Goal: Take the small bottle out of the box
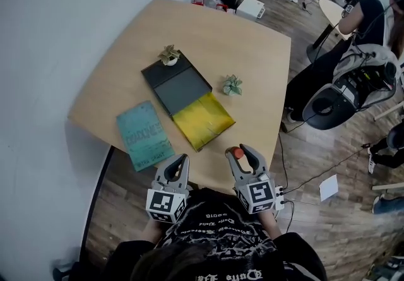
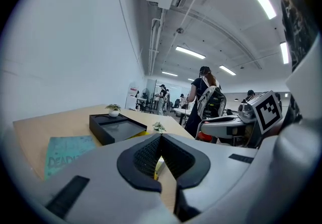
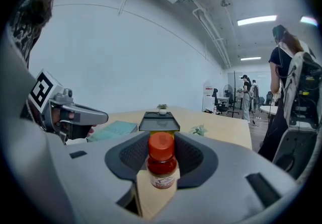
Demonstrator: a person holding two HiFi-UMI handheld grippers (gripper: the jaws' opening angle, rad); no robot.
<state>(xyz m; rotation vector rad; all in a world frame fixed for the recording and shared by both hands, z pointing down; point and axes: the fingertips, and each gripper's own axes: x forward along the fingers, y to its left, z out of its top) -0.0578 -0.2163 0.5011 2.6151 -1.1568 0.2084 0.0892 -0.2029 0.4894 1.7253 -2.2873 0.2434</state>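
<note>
Risk: the small bottle may slip or topple off the near edge of the table if the grip loosens.
Right gripper: jaws partly apart, clamped on the upright bottle.
Left gripper: jaws together, empty.
Bottle position: outside the box and well apart from it. Its base possibly rests on the table, but the view is unclear.
</note>
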